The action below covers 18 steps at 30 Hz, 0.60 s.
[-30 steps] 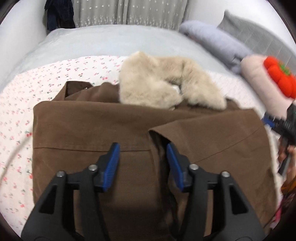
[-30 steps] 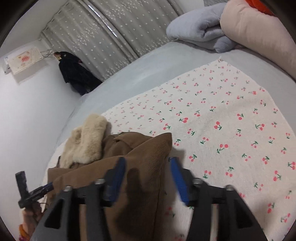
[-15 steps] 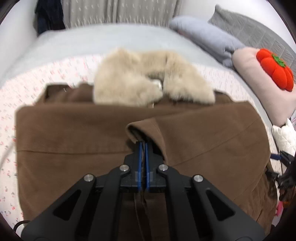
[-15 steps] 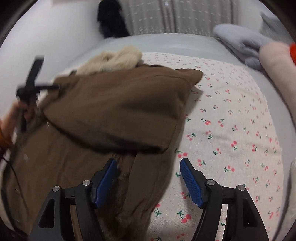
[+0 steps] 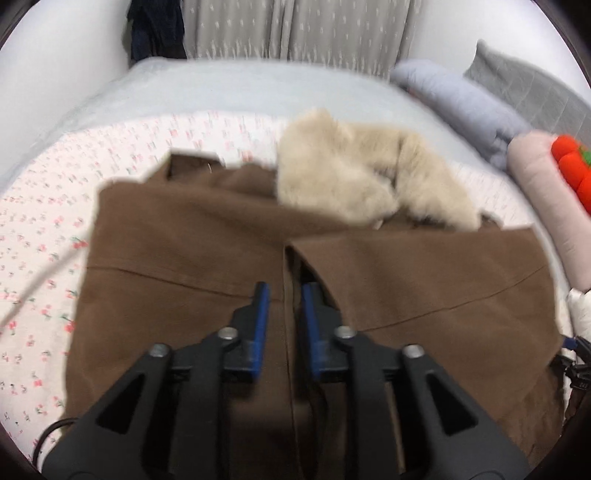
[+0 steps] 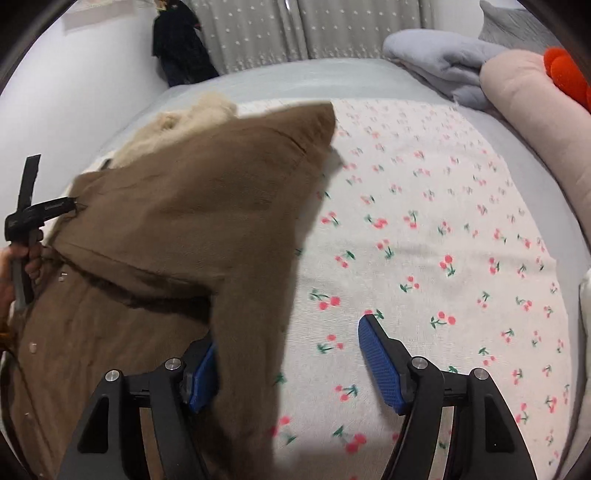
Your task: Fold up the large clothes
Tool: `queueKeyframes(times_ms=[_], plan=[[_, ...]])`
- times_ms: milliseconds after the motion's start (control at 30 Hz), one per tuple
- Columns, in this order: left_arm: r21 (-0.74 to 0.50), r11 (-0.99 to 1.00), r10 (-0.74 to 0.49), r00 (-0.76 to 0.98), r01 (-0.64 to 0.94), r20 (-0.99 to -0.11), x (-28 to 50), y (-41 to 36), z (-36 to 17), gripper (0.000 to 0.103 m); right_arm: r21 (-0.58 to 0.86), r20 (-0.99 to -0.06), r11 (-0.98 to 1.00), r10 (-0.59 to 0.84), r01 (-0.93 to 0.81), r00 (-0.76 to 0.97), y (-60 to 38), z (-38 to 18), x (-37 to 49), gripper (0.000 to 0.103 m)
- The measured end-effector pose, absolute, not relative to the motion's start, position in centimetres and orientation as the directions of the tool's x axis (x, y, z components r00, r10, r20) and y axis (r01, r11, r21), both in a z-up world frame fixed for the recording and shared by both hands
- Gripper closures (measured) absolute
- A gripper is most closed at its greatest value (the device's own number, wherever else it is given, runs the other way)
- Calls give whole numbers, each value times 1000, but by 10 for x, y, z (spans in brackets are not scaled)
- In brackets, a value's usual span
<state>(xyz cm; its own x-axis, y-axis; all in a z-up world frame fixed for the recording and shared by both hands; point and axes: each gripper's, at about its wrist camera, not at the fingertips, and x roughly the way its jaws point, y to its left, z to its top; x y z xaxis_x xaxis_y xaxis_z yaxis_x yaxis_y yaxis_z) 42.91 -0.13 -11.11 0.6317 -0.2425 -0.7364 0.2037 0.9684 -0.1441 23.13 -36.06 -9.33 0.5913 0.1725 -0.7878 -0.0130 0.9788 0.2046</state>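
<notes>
A large brown coat (image 5: 192,258) with a beige fur collar (image 5: 354,184) lies on a cherry-print sheet (image 5: 40,229), both sleeves folded across its front. My left gripper (image 5: 285,325) hovers over the coat's middle, jaws a narrow gap apart, straddling the coat's front seam without clamping it. In the right wrist view the coat (image 6: 177,221) fills the left half, its collar (image 6: 184,114) at the far end. My right gripper (image 6: 288,362) is wide open at the coat's right edge; a fold of brown cloth lies between its fingers, covering the left pad.
The sheet (image 6: 424,229) covers a grey bed. A grey blanket (image 6: 436,62), a pink pillow (image 6: 535,110) and an orange plush (image 6: 565,70) lie at the right. Curtains (image 5: 295,29) and dark hanging clothes (image 6: 177,48) are behind. The left gripper also shows in the right wrist view (image 6: 33,218).
My left gripper was shut over the coat's middle half a second ago and has now opened a little. My right gripper stays wide open and has shifted along the coat's right edge.
</notes>
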Motion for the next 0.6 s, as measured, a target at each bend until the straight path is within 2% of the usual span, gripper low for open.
queueKeyframes(times_ms=[33, 133, 233, 300, 433, 467, 533, 600], plan=[[-167, 964, -264, 662, 207, -701, 422, 3, -98, 62, 205, -764, 978, 177, -27, 621, -359, -83, 230, 32], [-219, 942, -336, 684, 254, -648, 413, 4, -76, 58, 246, -683, 968, 215, -57, 699, -356, -56, 235, 32], [-236, 900, -426, 622, 367, -657, 409, -11, -80, 52, 261, -647, 963, 228, -70, 728, -345, -46, 253, 35], [-215, 878, -450, 587, 427, -673, 400, -19, -93, 52, 239, -676, 968, 223, -77, 703, -333, -56, 264, 39], [-119, 874, -388, 529, 472, -755, 390, -27, -140, 52, 174, -767, 984, 163, -44, 621, -320, -92, 278, 45], [-118, 872, -391, 532, 475, -751, 386, -25, -144, 52, 127, -802, 992, 116, -22, 586, -321, -103, 283, 45], [-118, 872, -396, 544, 475, -739, 383, -22, -147, 51, 122, -834, 992, 93, 17, 544, -325, -116, 286, 36], [-104, 883, -368, 537, 458, -759, 383, -23, -142, 49, 132, -837, 990, 87, 45, 540, -328, -110, 284, 36]])
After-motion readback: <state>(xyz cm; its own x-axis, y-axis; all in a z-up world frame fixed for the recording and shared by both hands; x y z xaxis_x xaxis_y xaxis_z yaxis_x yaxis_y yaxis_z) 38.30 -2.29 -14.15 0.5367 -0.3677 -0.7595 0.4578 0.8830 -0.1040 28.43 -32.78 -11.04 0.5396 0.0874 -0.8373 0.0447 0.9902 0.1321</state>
